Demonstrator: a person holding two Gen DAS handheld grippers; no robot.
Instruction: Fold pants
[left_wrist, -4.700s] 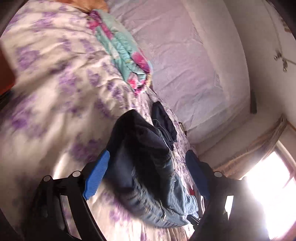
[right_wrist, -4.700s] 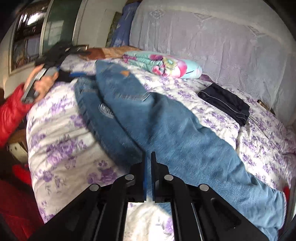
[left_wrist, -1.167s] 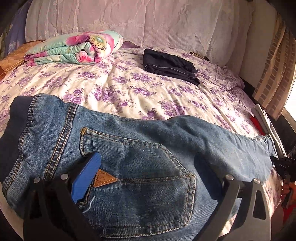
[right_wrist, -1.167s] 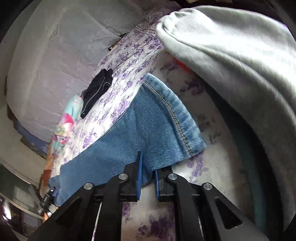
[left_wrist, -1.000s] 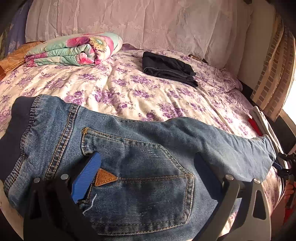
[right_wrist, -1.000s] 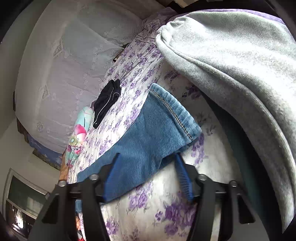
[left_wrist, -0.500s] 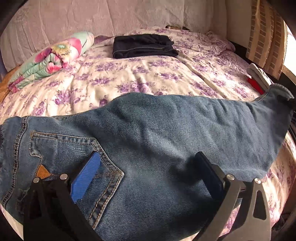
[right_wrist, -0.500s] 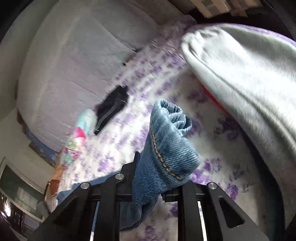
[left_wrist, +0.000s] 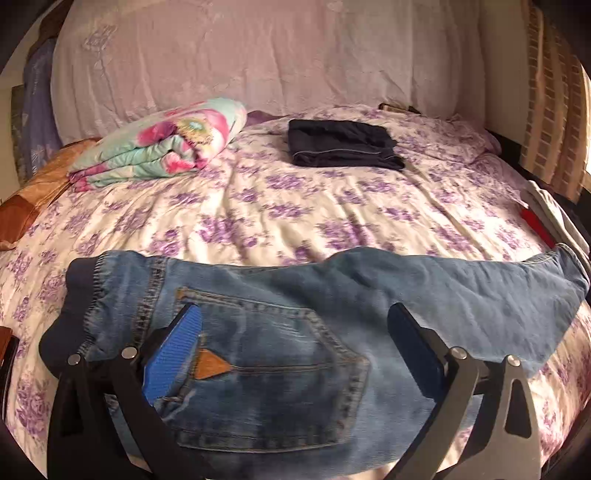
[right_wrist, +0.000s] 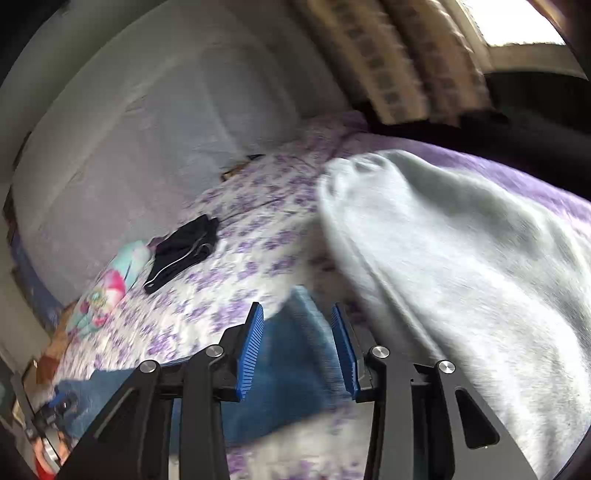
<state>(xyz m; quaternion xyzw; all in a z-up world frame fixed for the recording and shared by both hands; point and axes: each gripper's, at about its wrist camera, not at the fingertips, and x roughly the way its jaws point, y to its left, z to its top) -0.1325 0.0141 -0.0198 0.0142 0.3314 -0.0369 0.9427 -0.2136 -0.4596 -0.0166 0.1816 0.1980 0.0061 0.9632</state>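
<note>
I'm working on the blue denim jeans (left_wrist: 280, 354), which are lying flat across the lower half of the left view on the purple-flowered bedspread (left_wrist: 295, 206), back pocket up. My left gripper (left_wrist: 295, 332) is hovering over the pocket with its pads wide apart, grabbing nothing. My right gripper (right_wrist: 297, 343) is sitting low centre in its view, pads parted around the leg hem, not pinching it as far as I can tell. The view is blurry though. Biggest risk, I'm guessing: closing on one layer only, so the fold goes crooked, or snagging the grey fleece garment (right_wrist: 461, 277) at the right.
</note>
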